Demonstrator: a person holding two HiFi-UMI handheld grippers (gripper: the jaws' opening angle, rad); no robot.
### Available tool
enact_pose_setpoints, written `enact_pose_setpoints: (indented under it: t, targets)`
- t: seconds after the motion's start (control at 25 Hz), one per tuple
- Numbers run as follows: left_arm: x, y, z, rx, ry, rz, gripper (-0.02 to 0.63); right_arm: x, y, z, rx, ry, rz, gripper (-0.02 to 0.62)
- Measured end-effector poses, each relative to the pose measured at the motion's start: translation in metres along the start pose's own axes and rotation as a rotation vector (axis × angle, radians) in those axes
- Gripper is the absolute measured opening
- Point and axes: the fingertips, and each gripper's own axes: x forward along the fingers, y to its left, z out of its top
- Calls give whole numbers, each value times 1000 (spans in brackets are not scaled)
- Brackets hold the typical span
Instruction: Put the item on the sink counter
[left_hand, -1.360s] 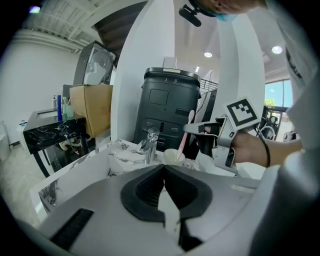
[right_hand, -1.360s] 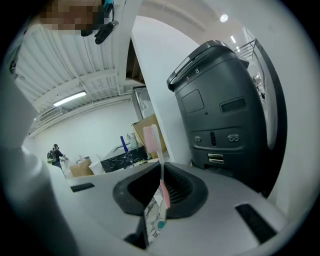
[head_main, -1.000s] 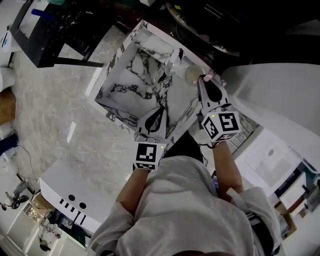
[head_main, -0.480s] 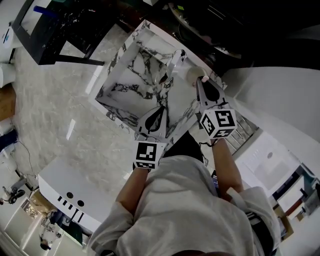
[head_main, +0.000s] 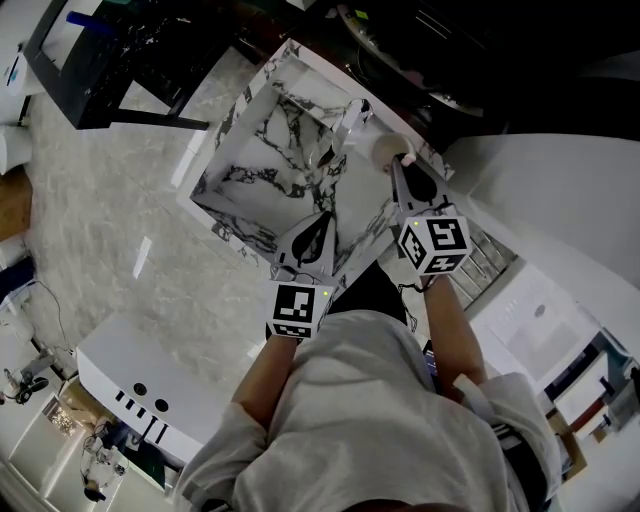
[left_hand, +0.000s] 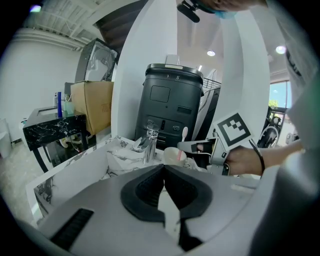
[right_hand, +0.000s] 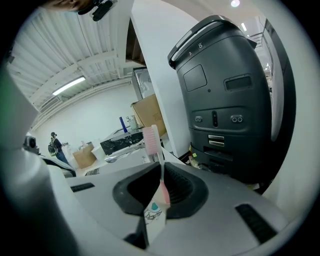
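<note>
The right gripper (head_main: 403, 162) has sunk a little over the last second, toward the far right corner of the sink counter (head_main: 236, 238). Its marker cube sits slightly closer to the marble rim than it did a second ago. Its jaws are pressed on the handle of a pink toothbrush (right_hand: 152, 141), which stands upright between the pads with the bristle head on top. That grip looks the same as before.

The toothbrush is therefore not yet on the counter. It is carried just over that far right corner, right beside a pale cup (head_main: 384, 150) that stands next to the faucet (head_main: 346, 122). From the left gripper view the brush's lower end seems to meet the cup's mouth. Whether it is inside the cup or only behind it I cannot tell.

The left gripper (head_main: 323, 212) hangs over the near edge of the sink with its jaws pressed together on nothing, and it has not shifted.

The descent suggests the placing step is close to its end. What remains, as I judge it, is to lower the brush until the corner or the cup takes its weight, then spread the jaws. Letting go too early could tip the brush into the basin.
</note>
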Motion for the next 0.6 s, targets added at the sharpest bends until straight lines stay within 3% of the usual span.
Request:
enact_pose_setpoints:
  t: [0.6]
  targets:
    - [8,7,8,-2,-8,14,9,12,-2,1,-64,25,3,21]
